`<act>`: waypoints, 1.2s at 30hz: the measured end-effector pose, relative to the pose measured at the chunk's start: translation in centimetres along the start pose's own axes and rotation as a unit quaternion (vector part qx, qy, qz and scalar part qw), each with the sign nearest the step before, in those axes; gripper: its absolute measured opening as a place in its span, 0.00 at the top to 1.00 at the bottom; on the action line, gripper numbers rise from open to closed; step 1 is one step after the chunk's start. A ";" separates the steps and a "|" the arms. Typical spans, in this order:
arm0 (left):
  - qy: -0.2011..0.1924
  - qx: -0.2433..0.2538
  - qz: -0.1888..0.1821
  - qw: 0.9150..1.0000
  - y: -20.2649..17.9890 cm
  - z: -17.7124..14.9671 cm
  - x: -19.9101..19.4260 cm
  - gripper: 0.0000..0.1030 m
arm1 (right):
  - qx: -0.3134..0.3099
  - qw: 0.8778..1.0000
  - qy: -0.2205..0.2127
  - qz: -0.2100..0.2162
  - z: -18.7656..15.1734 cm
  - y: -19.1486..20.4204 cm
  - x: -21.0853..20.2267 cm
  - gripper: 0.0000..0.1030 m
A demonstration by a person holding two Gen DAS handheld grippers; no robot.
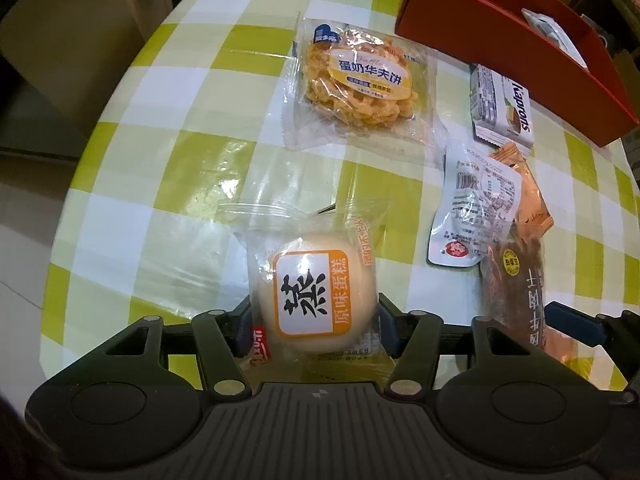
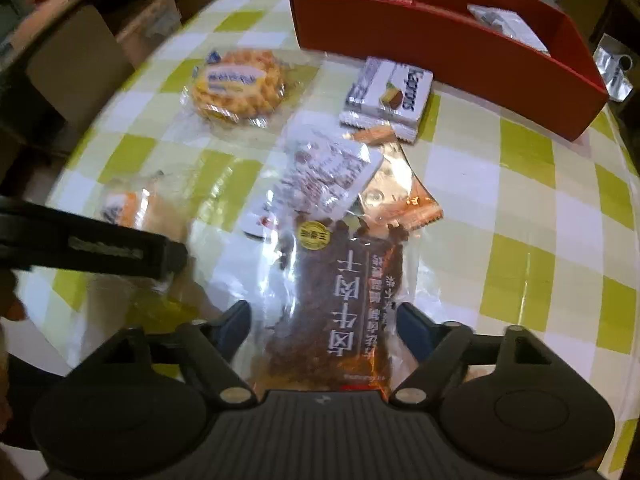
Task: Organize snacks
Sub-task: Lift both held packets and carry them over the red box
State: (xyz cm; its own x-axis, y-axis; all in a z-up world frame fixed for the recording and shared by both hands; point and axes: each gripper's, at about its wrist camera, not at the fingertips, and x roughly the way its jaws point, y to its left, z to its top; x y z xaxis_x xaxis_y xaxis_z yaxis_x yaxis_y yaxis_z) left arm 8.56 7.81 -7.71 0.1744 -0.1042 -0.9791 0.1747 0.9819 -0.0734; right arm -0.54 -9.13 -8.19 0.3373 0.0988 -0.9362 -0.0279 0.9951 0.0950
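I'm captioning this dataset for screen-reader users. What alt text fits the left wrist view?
The left gripper has its jaws closed on a wrapped steamed cake over a green-checked tablecloth. Beyond lie a packaged waffle cookie, more snack packets and a red box.

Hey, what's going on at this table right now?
A person with a gripper in each hand is sorting wrapped snacks on a checkered table. The left gripper is shut on a steamed cake. The right gripper straddles a jerky pack, its pads not pressing on it. A waffle, a wafer pack and two more packets lie loose near a red box that holds a few packets.
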 end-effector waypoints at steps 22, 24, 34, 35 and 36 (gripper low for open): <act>-0.002 0.031 0.013 0.999 -1.3 -0.2 0.1 0.37 | -0.067 0.997 -0.028 0.027 -1.4 -0.3 -1.8 0.19; -0.003 0.031 0.017 0.999 -1.4 -0.2 0.0 0.37 | -0.058 0.997 -0.045 0.032 -1.1 -0.7 -2.8 0.19; -0.063 0.033 0.001 0.998 -3.4 1.2 -4.0 0.38 | -0.021 0.995 -0.095 0.011 0.7 -3.5 -5.3 0.19; -0.067 0.034 0.001 0.997 -3.7 1.4 -4.2 0.38 | -0.018 0.995 -0.098 0.008 0.9 -3.8 -5.5 0.19; -0.072 0.037 0.001 0.997 -4.1 1.6 -4.5 0.38 | -0.015 0.995 -0.101 0.006 1.1 -4.1 -5.6 0.19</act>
State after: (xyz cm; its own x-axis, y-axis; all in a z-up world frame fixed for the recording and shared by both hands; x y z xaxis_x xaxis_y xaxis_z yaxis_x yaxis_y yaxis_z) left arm 8.58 4.04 -2.76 0.3117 -0.1295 -0.9413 0.2444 0.9683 -0.0523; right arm -1.28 -13.78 -2.91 0.5190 0.1103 -0.8477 -0.0608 0.9939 0.0921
